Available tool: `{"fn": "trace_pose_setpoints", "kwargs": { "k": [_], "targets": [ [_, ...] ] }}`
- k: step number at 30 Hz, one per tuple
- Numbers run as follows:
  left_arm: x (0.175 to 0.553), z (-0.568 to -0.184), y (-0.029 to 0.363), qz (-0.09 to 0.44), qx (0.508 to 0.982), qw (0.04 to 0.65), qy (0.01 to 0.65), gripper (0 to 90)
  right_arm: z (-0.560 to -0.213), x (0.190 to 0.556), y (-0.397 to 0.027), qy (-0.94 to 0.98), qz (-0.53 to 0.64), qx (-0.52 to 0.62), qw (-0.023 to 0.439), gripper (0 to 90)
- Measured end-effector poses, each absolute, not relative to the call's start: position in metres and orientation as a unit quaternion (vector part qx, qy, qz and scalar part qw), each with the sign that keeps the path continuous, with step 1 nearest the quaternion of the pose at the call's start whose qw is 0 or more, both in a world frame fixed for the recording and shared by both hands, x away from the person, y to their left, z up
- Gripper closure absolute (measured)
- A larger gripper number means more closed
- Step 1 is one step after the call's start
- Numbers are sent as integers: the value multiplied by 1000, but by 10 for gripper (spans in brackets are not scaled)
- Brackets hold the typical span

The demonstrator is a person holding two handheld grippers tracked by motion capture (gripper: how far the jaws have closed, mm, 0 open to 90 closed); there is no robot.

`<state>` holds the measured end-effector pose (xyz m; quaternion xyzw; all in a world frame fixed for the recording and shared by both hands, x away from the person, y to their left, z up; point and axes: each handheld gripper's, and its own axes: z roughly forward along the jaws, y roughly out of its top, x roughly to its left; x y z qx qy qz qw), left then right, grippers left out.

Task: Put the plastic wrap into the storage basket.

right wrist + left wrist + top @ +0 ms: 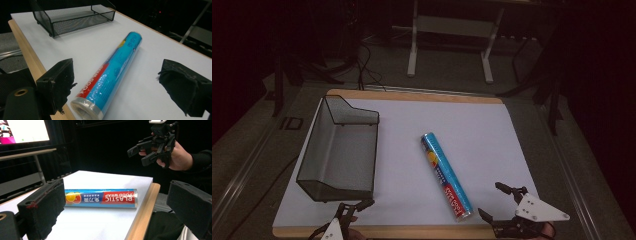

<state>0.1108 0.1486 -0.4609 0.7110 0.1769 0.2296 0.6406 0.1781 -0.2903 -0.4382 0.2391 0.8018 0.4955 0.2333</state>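
A blue and red roll of plastic wrap [447,176] lies on the white table sheet [402,130], slanting from the middle toward the front edge. My right gripper [491,200] is open just right of the roll's near end, above the front edge. In the right gripper view the roll [117,62] lies between my spread jaws, untouched by either. My left gripper [356,205] is open at the front left, in front of a black mesh basket [337,150]. In the left gripper view the roll [100,198] lies sideways ahead, with the right gripper [143,151] raised in a hand beyond it.
The basket [75,15] is empty and takes up the sheet's left side. A wooden board edge [422,231] runs along the front. A white stand [449,40] and cables sit on the floor behind the table. A lit screen [25,130] stands off to the side.
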Motion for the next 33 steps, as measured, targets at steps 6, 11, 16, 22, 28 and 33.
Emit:
{"fn": "trace_pose_setpoints", "kwargs": {
  "k": [6,11,16,22,28,33],
  "targets": [
    [110,-461,149,234,709,641,178,30,-432,177,-288,792,519,253,200,117],
    [111,-460,148,237,710,640,175,29,-424,171,-281,801,506,229,224,125],
    [111,-460,148,235,710,640,175,29,-421,175,-275,806,498,227,224,125],
    [111,-460,148,233,710,641,177,29,-412,185,-262,813,484,224,234,125],
    [111,-460,148,232,709,641,179,30,-402,196,-253,813,482,223,237,125],
    [111,-460,149,233,709,641,179,29,-394,206,-243,814,480,220,244,124]
  ]
}}
